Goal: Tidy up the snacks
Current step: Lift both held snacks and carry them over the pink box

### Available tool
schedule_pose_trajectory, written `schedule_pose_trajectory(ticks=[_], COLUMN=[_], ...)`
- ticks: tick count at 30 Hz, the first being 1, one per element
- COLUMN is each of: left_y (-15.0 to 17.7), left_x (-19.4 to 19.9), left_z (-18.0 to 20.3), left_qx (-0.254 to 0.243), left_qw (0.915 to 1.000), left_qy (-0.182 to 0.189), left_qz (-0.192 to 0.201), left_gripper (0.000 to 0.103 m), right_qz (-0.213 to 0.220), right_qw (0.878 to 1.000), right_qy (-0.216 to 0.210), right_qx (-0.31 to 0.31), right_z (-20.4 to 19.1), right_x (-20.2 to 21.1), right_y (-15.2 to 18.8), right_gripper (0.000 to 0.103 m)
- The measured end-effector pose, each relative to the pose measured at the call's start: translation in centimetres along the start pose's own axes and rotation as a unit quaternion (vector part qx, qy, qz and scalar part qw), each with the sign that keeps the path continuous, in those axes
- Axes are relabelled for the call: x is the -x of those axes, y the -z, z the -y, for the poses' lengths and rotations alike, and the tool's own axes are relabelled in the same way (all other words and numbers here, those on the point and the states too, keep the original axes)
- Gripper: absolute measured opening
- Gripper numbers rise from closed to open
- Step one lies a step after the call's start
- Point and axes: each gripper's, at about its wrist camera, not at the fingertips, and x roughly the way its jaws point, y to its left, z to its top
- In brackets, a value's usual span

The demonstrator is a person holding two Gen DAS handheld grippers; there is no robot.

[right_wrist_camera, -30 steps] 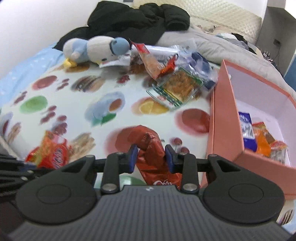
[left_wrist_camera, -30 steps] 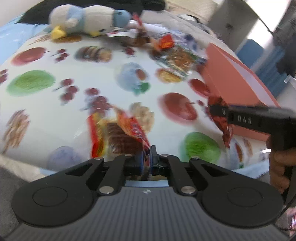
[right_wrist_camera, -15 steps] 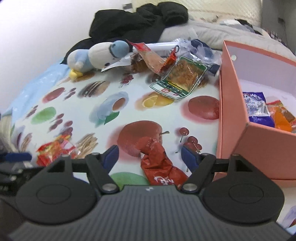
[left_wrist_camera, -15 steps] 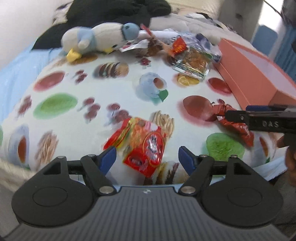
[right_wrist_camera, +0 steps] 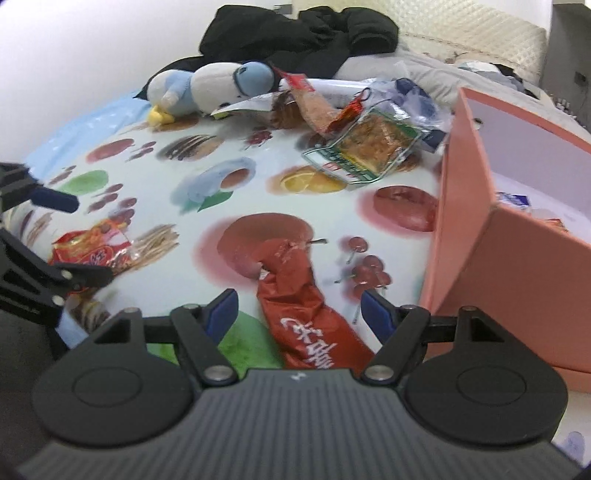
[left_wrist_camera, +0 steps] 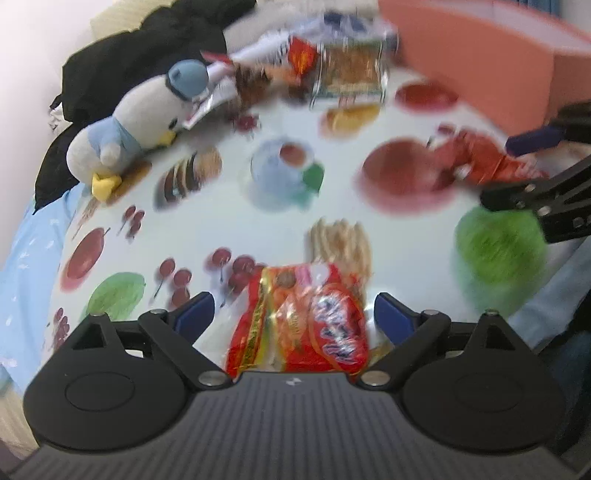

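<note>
I count two loose packets close to me on the fruit-print sheet (right_wrist_camera: 177, 173): a bright red packet (left_wrist_camera: 306, 317) under my left gripper (left_wrist_camera: 293, 317) and a dark red packet (right_wrist_camera: 303, 314) under my right gripper (right_wrist_camera: 299, 308). Farther back lies a heap of several more snacks (right_wrist_camera: 354, 125), too tangled to count, with a clear green-edged pack (right_wrist_camera: 365, 147) at its near edge. There is one plush penguin (right_wrist_camera: 214, 88), one black garment (right_wrist_camera: 303, 33) behind it, and one pink box (right_wrist_camera: 517, 258) with a few packets inside. My left gripper points steeply down, its jaws have just been opening and now stand wide, with the bright red packet lying between them and neither pad pressing it. My right gripper tilts down too, its jaws have narrowed slightly and stand apart, and the dark red packet lies between them untouched on the sheet. That packet sits just beside the box's near wall. The two grippers are near each other, each showing at the edge of the other's view. The middle of the sheet between the near packets and the heap is open.
</note>
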Motion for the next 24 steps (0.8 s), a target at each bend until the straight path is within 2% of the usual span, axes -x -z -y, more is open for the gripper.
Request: schedule_pose_trajectory(ticks=[1, 5, 9, 11, 15, 24], left_y=[0.2, 0.4, 0.6, 0.6, 0.3, 0.1], left_x=[-0.3, -1.5, -2.9, -2.7, -2.2, -1.1], left_z=[-0.2, -1.4, -3.4, -3.3, -2.6, -1.2], left_qx=[0.002, 0.032, 0.107, 0.110, 0.105, 0.106], left_qw=[1.0000, 0.9992, 0.9910, 0.9902, 0.9907, 0.9904], left_qy=[0.000, 0.024, 0.075, 0.078, 0.076, 0.078], left_qz=[0.001, -0.008, -0.032, -0.035, -0.039, -0.043], left_gripper=[0.098, 0.100, 0.100, 0.100, 0.090, 0.066], right_qz=[-0.004, -0.013, -0.012, -0.010, -0.010, -0.011], right_qw=[1.000, 0.999, 0.999, 0.999, 0.998, 0.998], right_qy=[-0.001, 0.018, 0.039, 0.042, 0.052, 0.065], right_qx=[0.005, 0.025, 0.009, 0.015, 0.029, 0.000], right_z=[-0.2, -1.1, -1.5, -1.8, -2.6, -2.7], right_x=[-0.3, -1.1, -1.2, -1.1, -0.9, -0.2], right_y=[0.1, 0.5, 0.4, 0.5, 0.5, 0.7], right_gripper=[0.070, 0.068, 0.055, 0.052, 0.045, 0.044])
